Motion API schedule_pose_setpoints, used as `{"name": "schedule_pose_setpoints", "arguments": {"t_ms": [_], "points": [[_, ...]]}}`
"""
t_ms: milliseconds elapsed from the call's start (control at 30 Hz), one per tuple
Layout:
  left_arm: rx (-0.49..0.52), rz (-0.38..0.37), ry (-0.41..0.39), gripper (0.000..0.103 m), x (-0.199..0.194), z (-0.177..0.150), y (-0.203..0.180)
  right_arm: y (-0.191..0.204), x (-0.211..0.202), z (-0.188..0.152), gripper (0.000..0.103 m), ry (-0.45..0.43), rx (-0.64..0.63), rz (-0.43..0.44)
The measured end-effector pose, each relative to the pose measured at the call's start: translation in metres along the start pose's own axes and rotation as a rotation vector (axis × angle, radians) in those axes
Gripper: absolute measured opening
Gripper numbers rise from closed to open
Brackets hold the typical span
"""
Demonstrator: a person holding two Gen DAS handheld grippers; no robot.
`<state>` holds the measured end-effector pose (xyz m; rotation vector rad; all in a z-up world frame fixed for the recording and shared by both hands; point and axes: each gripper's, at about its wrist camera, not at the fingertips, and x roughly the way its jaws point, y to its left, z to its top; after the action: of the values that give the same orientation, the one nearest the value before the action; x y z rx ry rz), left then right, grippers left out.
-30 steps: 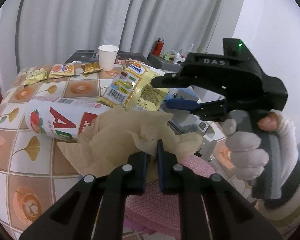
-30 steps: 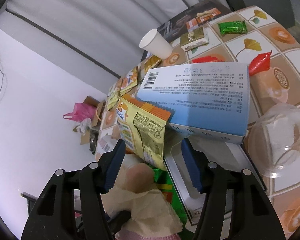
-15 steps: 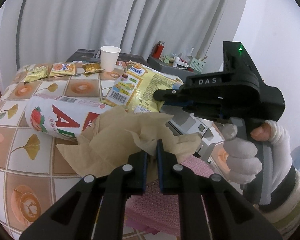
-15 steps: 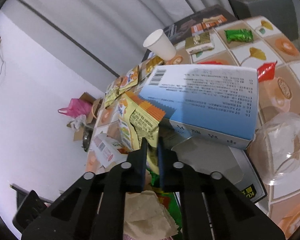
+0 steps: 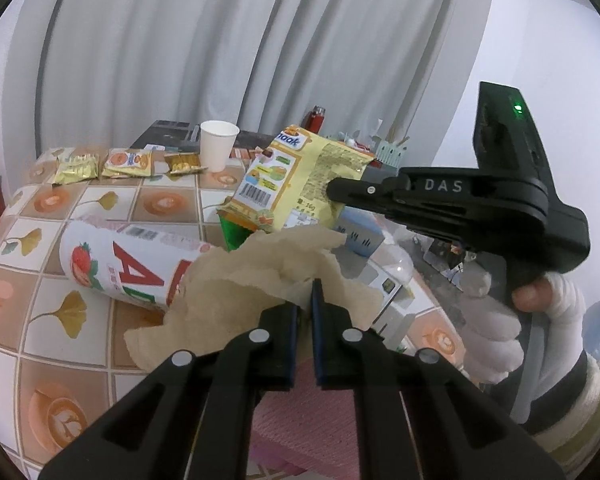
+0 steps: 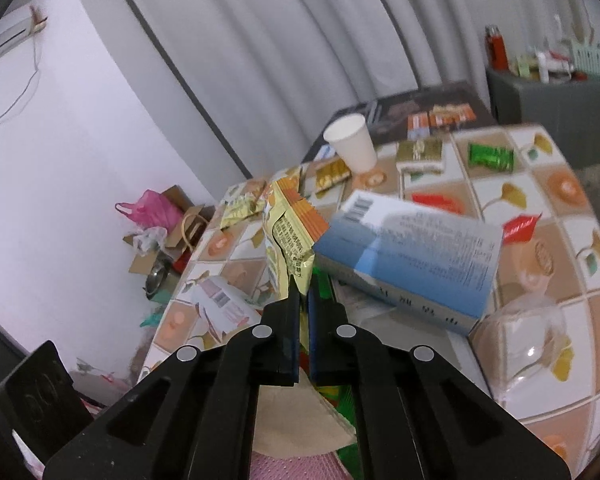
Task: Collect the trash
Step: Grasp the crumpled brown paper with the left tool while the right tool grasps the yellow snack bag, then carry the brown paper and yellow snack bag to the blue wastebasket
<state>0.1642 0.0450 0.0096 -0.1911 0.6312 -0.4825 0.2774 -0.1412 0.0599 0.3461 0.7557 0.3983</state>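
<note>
Brown crumpled paper [image 5: 256, 280] is pinched in the left gripper [image 5: 305, 304], whose jaws stand nearly shut on it at lower centre of the left view; the paper hides part of the strawberry-printed carton [image 5: 120, 268] lying on the tiled table [image 5: 32, 360]. The right gripper [image 6: 303, 300] is clamped on the corner of one yellow snack wrapper [image 6: 286, 240], lifted clear of the tabletop at centre frame. One blue box [image 6: 412, 256] sits just right of it, blurred. One white paper cup [image 6: 352, 144] stands upright behind. A clear plastic lid [image 6: 536, 344] at lower right is cut off by the frame edge.
</note>
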Motion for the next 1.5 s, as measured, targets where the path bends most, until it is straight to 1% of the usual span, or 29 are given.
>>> {"name": "schedule_pose_setpoints", "arguments": {"t_ms": [133, 400, 633, 867, 1233, 1400, 1500], "points": [[0.011, 0.003, -0.018, 0.005, -0.004, 0.008, -0.005, 0.003, -0.011, 0.004, 0.002, -0.042, -0.027, -0.015], [0.08, 0.054, -0.043, 0.004, -0.011, 0.03, -0.03, -0.003, -0.044, 0.015, 0.002, -0.127, -0.03, -0.043], [0.126, 0.082, -0.057, 0.004, -0.02, 0.044, -0.06, -0.012, -0.079, 0.016, 0.002, -0.18, -0.024, -0.074], [0.178, 0.087, -0.072, 0.003, -0.028, 0.045, -0.092, -0.025, -0.117, 0.01, 0.002, -0.231, -0.013, -0.108], [0.253, 0.07, -0.097, 0.002, -0.039, 0.043, -0.133, -0.044, -0.167, -0.006, 0.002, -0.293, 0.013, -0.158], [0.276, 0.051, -0.1, 0.002, -0.039, 0.043, -0.148, -0.056, -0.186, -0.014, 0.002, -0.32, 0.04, -0.18], [0.294, 0.025, -0.098, 0.002, -0.038, 0.043, -0.159, -0.065, -0.198, -0.019, 0.002, -0.338, 0.063, -0.199]]}}
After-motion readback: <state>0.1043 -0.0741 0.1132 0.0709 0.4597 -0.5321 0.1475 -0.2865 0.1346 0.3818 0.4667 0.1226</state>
